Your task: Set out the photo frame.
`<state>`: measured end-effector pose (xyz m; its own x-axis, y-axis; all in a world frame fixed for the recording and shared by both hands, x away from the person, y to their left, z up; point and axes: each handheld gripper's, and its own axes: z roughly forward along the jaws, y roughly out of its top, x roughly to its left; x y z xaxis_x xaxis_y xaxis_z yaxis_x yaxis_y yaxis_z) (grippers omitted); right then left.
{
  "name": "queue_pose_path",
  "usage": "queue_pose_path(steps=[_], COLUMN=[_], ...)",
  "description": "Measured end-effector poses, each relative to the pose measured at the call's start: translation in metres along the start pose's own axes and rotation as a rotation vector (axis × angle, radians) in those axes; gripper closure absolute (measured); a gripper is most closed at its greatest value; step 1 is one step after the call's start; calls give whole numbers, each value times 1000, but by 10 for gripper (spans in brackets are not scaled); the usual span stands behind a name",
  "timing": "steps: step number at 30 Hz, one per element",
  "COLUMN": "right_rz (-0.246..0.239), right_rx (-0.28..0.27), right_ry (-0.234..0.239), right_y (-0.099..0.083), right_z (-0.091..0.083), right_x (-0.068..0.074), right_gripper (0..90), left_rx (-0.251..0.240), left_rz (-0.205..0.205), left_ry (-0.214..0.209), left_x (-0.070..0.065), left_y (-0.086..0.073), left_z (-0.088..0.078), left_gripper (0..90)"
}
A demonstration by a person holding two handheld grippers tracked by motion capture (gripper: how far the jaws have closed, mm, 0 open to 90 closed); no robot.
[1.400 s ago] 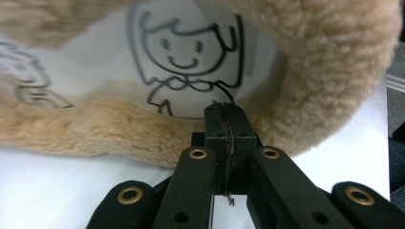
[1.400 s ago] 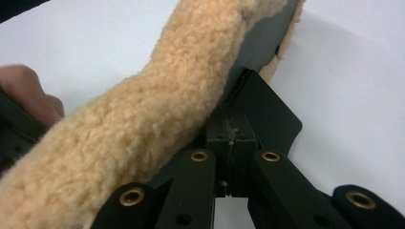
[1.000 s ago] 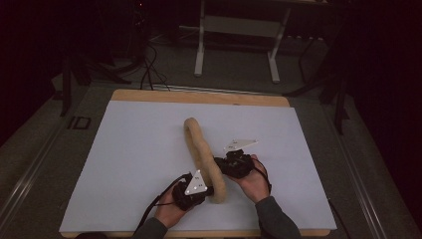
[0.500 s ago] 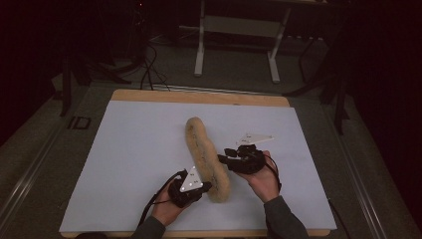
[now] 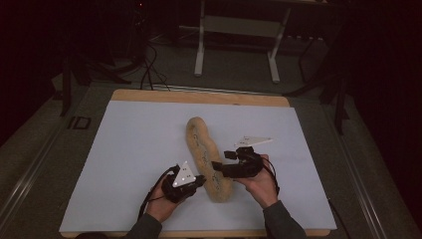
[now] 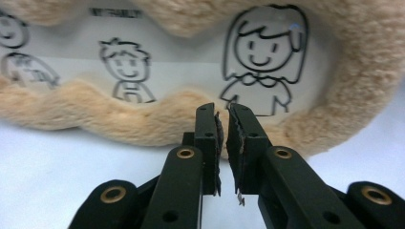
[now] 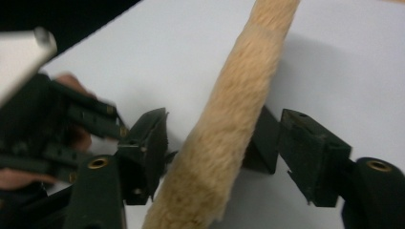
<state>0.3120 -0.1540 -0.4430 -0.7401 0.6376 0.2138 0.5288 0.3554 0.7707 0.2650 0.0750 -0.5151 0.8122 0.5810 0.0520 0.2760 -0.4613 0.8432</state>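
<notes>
The left gripper (image 6: 223, 121) has its jaws parted by only a narrow slit, having just been opening slightly, with nothing between them and the tips just short of the plush pouch's (image 5: 204, 154) furry edge. The right gripper (image 7: 215, 143) stands wide, its jaws having just been opening, straddling the pouch's near end without pressing on it. The pouch, a long, wavy-edged tan fleece piece with a clear window over line-drawn cartoon figures, lies mid-table on the white sheet (image 5: 124, 149).

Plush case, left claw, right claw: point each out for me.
plush case (image 5: 198, 135), high view, fuzzy upper end.
left claw (image 6: 223, 125), left gripper view, between its tips.
right claw (image 7: 212, 143), right gripper view, midway between its tips.
</notes>
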Motion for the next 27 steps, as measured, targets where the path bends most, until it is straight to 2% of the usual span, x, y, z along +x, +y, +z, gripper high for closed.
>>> queue_pose_path(steps=[4,8,9,14,15,19,21,22,23,25,27], right_rz=[-11,-28,-34,-28,-42,-57,-58,-51,-37,-50,-77], right_rx=[44,65,80,94,101,107,114,118,111,98,99], right_ry=[-14,-21,-33,-48,-66,-89,-90,-91,-66,-64,-89], right_y=[-8,-14,-18,-27,-31,-37,-39,-41,-44,-45,-45], right_z=[9,12,14,17,17,18,19,20,21,21,20], right_x=[8,15,18,22,24,25,25,24,22,24,26], right_gripper=[305,298,300,320,344,403,424,436,487,527,547], left_rx=[-16,-26,-31,-45,-49,-50,-45,-34,-28,-27,-25], left_rz=[-29,-48,-52,-78,-83,-88,-88,-87,-86,-89,-98], left_ry=[39,87,97,129,135,149,148,152,154,161,162], left_x=[8,17,20,34,36,45,48,53,55,60,66], left_y=[0,1,1,3,3,7,8,9,10,11,12], left_z=[-6,-16,-18,-30,-31,-34,-33,-33,-33,-34,-35], left_gripper=[784,750,718,676,652,626,612,612,592,579,576])
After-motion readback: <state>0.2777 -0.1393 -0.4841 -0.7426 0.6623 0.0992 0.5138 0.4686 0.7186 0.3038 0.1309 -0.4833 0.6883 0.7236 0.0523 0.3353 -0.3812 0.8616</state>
